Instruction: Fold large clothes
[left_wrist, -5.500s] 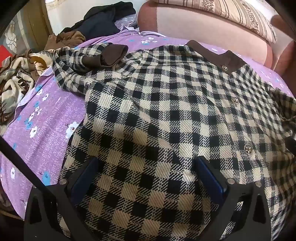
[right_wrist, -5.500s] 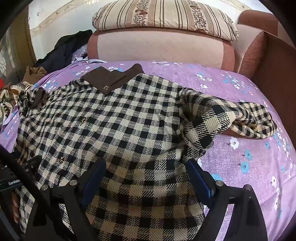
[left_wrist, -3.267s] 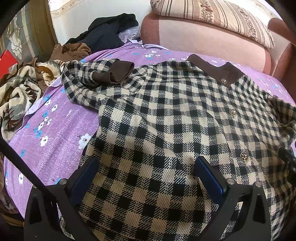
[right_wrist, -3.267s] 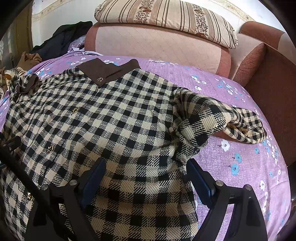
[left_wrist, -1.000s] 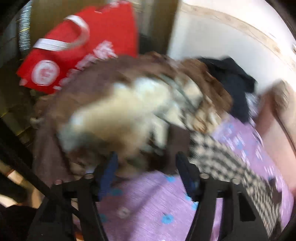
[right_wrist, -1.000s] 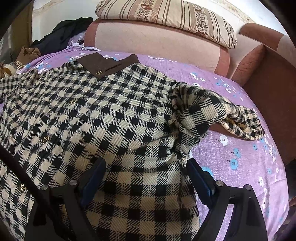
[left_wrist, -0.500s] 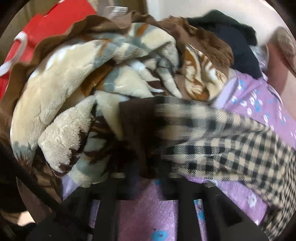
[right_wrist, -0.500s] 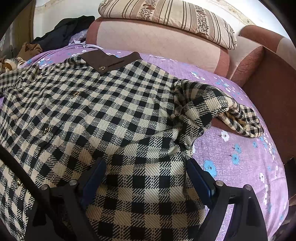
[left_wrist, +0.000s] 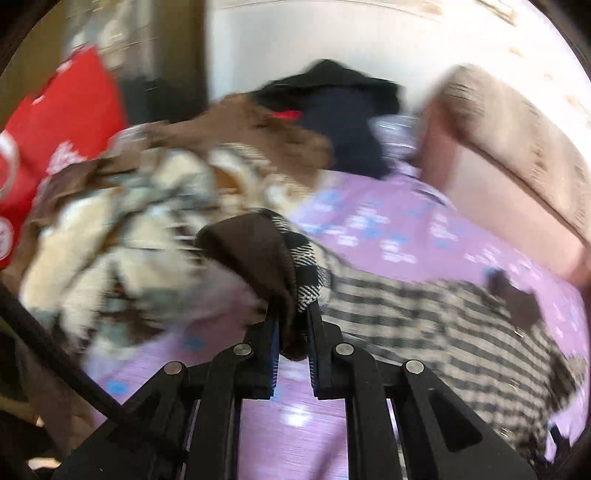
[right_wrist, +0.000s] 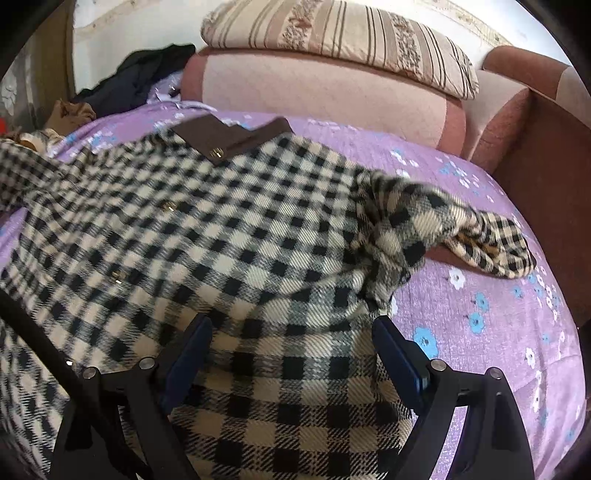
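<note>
A black-and-cream checked jacket (right_wrist: 229, 236) with a brown collar (right_wrist: 229, 138) lies spread face up on the purple flowered bed cover (right_wrist: 480, 306). My left gripper (left_wrist: 291, 317) is shut on the brown cuff (left_wrist: 255, 251) of the jacket's left sleeve and holds it lifted above the bed; the view is blurred. The sleeve (left_wrist: 406, 306) trails right toward the jacket body. My right gripper (right_wrist: 291, 332) is open, its fingers over the jacket's lower part. The right sleeve (right_wrist: 443, 229) lies bunched on the bed to the right.
A crumpled brown-and-cream blanket (left_wrist: 122, 236) is piled at the bed's left end, with dark clothes (left_wrist: 343, 103) behind it and a red bag (left_wrist: 55, 122) at far left. A pink sofa back (right_wrist: 325, 92) with a striped cushion (right_wrist: 340, 37) runs behind the bed.
My left gripper has closed on the sleeve cuff, lifted it off the blanket pile and swung right. The jacket's left side has shifted. The right gripper has stayed open over the hem.
</note>
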